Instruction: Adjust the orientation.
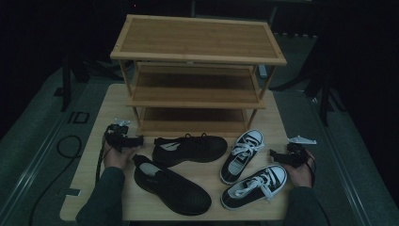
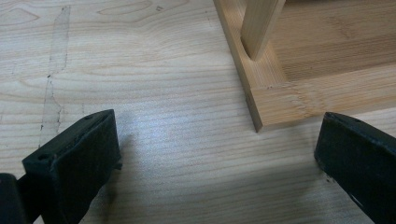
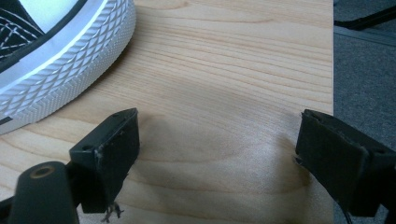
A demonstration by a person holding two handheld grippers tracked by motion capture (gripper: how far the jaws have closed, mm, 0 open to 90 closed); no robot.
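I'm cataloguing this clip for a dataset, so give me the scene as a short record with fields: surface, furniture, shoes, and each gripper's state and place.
surface: light wooden table
furniture: three-tier wooden shoe rack at the table's far side, shelves bare
shoes: pair of black shoes left of centre; pair of black-and-white sneakers right of them, all on the table
left gripper: open, nothing between its fingers, near the rack's front left corner
right gripper: open, nothing between its fingers, beside the sneakers
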